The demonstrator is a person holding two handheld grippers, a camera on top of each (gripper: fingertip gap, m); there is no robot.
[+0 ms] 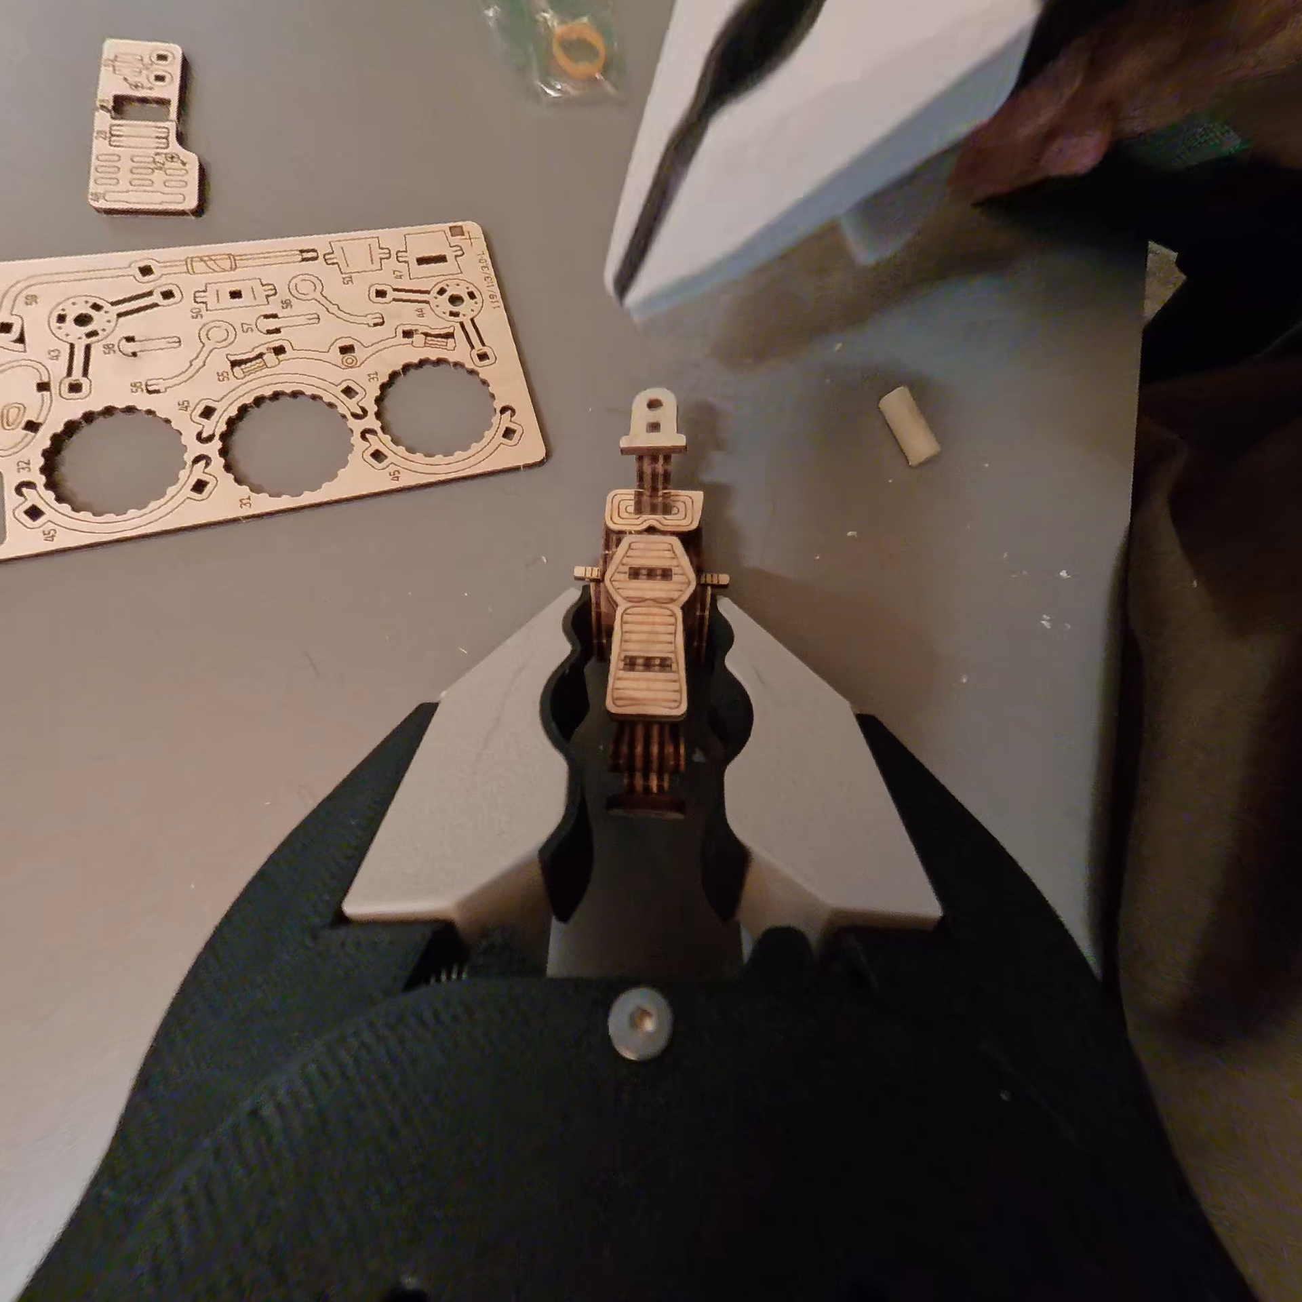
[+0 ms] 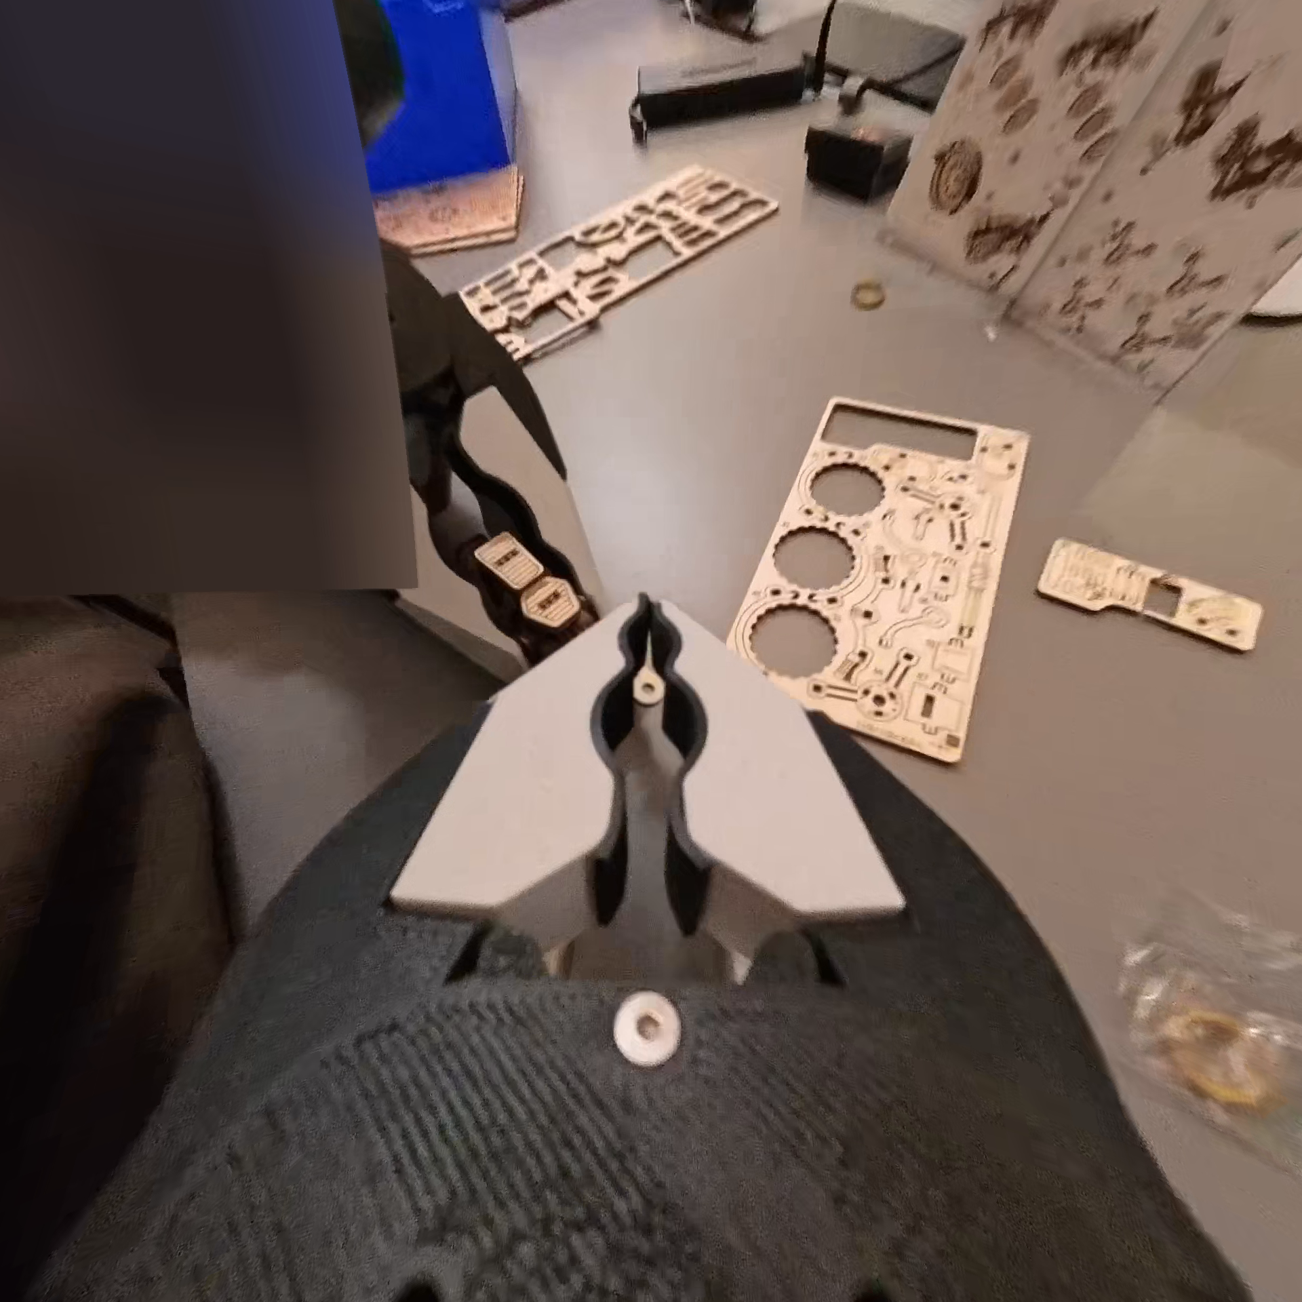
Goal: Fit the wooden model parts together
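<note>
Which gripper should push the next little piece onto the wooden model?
The right gripper, probably. It already pinches a small wooden piece with a ring end and is otherwise free. The left gripper is busy clamping the wooden model, so it is better suited to holding that steady.

Left gripper, right gripper: grey wedge fingers, black wavy pads, ribbed black printed body, one pale central screw each.
</note>
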